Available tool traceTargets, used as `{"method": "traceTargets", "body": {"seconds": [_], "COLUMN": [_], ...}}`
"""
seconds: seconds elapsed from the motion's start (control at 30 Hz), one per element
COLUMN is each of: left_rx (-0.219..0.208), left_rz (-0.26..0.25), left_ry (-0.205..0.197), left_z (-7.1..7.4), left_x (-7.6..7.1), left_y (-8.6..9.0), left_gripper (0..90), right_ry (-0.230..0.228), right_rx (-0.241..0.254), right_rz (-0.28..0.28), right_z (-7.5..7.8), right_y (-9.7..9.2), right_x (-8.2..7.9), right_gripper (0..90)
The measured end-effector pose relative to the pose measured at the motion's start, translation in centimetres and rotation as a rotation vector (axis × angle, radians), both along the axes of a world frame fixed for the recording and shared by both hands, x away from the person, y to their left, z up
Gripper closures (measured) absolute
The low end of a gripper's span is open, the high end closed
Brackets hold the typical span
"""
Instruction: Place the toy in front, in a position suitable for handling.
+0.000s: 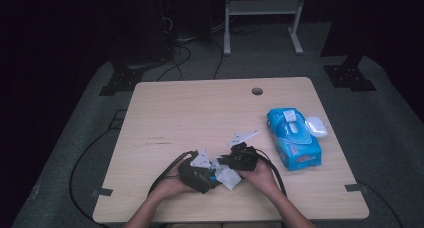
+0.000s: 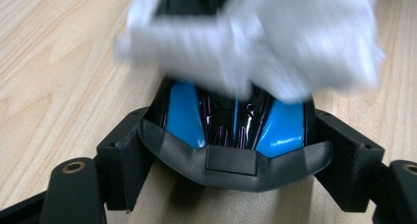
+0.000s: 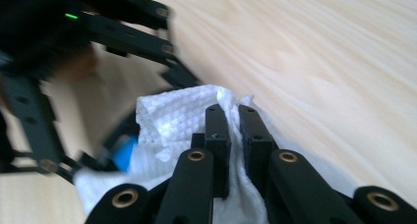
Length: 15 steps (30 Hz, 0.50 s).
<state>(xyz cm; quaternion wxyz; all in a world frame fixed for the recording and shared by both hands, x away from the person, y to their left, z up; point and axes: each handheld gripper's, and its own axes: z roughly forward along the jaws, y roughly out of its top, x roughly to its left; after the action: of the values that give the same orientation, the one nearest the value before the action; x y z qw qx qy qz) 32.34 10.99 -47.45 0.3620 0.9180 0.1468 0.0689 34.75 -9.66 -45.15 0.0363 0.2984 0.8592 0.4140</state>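
While I watch from the high view, my left gripper (image 1: 212, 175) sits near the front edge of the desk (image 1: 200, 113), held low in the left hand (image 1: 167, 187), and it is clenched around a black and blue computer mouse (image 2: 231, 123); in the left gripper view the glossy shell of that mouse sits squarely between the two jaws, which press on its sides. Just to the right of it, a white tissue (image 1: 228, 178) lies draped over the far end of the mouse, blurred in the left gripper view. My right gripper (image 1: 223, 163) is clenched on this tissue: in the right gripper view its jaws stand almost together with the crinkled white sheet (image 3: 172, 118) pinched between them, and the left gripper's dark frame shows beyond it. The right hand (image 1: 260, 175) holds that gripper just beside the left one. Farther right on the desk, well apart from both grippers, lies a blue tissue pack (image 1: 292, 138), and a small white case (image 1: 316, 126) rests against its far right side.
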Motion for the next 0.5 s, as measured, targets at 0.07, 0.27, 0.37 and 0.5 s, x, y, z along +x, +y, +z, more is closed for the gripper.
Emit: {"method": "traceTargets", "body": {"seconds": [0.07, 0.27, 0.37, 0.5], "left_rx": [0.0, 0.0, -0.001, 0.001], "left_rz": [0.001, -0.001, -0.001, -0.005], "left_ry": [0.0, 0.0, 0.001, -0.001], "left_z": [0.0, 0.0, 0.0, 0.0], "left_x": [0.0, 0.0, 0.0, 0.1], "left_y": [0.0, 0.0, 0.0, 0.0], "left_gripper": [23.6, 23.6, 23.6, 23.6], "right_ry": [-0.006, -0.015, -0.01, -0.018], "right_rx": [-0.023, 0.001, -0.003, -0.045], "right_rz": [-0.029, 0.005, 0.006, -0.03], "right_z": [-0.1, -0.1, -0.1, -0.2], "right_y": [-0.9, 0.0, -0.4, -2.1], "right_x": [0.4, -0.1, 0.1, 0.7], "right_gripper": [83.9, 83.8, 83.8, 83.8]}}
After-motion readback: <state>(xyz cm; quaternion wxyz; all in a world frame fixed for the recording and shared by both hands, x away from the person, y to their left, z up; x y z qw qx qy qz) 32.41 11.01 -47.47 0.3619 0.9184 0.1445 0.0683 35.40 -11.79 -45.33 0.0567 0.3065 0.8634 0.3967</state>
